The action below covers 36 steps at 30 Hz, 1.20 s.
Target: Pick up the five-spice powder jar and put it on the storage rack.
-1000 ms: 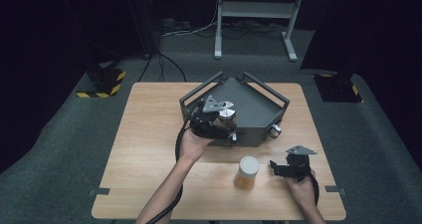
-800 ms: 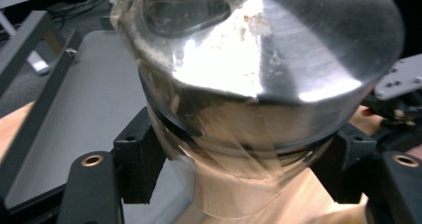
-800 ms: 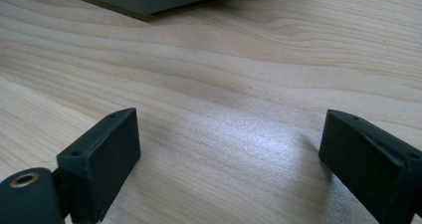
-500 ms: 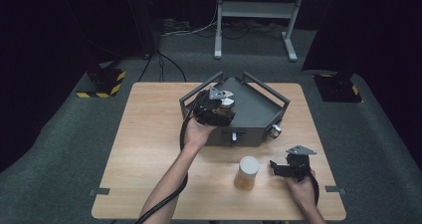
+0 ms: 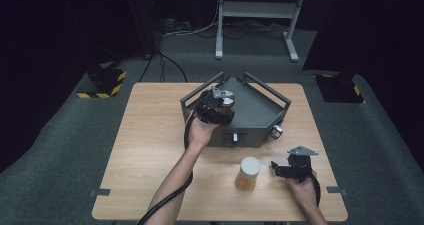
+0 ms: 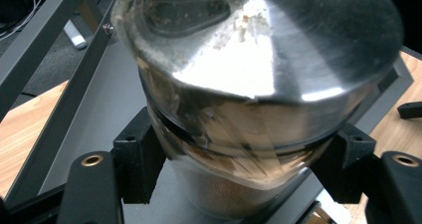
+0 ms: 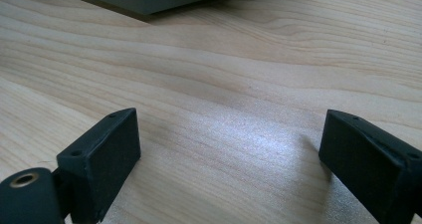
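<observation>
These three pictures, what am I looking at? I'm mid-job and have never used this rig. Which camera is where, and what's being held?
There is no robot arm: a person holds a pair of tongs in each hand at a wooden table. The high view looks down from above the person's side. The other two cameras ride on the tongs and look along their black jaws. The left tongs are shut on a jar with a shiny metal lid, held over the grey metal tray. The right tongs rest low near the table's edge, jaws open with only bare wood between them. A second jar with a white lid stands on the table beside them.
</observation>
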Available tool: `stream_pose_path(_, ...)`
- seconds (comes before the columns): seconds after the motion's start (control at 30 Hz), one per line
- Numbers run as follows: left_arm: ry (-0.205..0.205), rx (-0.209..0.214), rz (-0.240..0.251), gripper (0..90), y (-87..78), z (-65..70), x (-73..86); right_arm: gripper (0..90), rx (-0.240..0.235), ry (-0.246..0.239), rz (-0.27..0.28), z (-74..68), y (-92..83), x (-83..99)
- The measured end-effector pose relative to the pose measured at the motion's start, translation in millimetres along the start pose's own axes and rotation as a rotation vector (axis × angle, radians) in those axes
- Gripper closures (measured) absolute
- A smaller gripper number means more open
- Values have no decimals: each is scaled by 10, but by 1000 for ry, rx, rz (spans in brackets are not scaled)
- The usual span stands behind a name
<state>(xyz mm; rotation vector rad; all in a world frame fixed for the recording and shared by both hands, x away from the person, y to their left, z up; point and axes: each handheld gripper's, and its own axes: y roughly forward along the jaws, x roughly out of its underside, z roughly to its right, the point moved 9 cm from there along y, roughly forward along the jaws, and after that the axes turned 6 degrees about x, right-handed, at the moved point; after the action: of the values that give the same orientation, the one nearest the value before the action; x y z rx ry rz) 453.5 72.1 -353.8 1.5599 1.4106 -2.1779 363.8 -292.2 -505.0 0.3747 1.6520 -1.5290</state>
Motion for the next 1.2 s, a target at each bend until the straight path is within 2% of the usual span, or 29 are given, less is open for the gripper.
stream_pose_path(0.27, -10, -1, 1, 308, 43, -14, 21, 91, -1, -1, 0, 1, 0, 0)
stream_pose_path(0.4, 4, 0, -9, 308, 74, -15, 38, 91, -1, -1, 0, 1, 0, 0)
stream_pose_path(0.67, -15, 9, 7, 307, 67, -39, 85, 91, -1, -1, 0, 1, 0, 0)
stream_pose_path(0.7, -60, 10, 52, 307, 97, -6, 119, 91, 0, 0, 0, 0, 0, 0)
stream_pose_path(0.77, -68, 10, 62, 307, 100, -6, 129, 91, 0, 0, 0, 0, 0, 0)
stream_pose_path(0.8, -26, 11, 22, 308, 69, -43, 108, 91, 0, 0, 0, 0, 0, 0)
stream_pose_path(0.83, -19, 11, 17, 307, 65, -48, 107, 91, 0, -1, 0, 0, 0, 0)
stream_pose_path(1.0, -22, 11, 23, 307, 66, -45, 117, 91, 0, 0, 1, 0, 1, 0)
stream_pose_path(1.03, -77, 10, 75, 307, 105, -2, 147, 91, 0, 1, 1, -1, 0, 0)
stream_pose_path(1.07, -80, 10, 78, 306, 107, 0, 150, 91, 0, 1, 1, -1, 0, 0)
stream_pose_path(1.13, -80, 9, 78, 306, 107, 1, 150, 91, 0, 1, 0, -1, 0, 0)
stream_pose_path(1.17, -22, 9, 24, 306, 67, -43, 120, 91, 0, 1, 1, -1, 0, 0)
stream_pose_path(1.2, -80, 6, 77, 305, 109, 4, 149, 91, 0, 1, 1, -1, 0, 0)
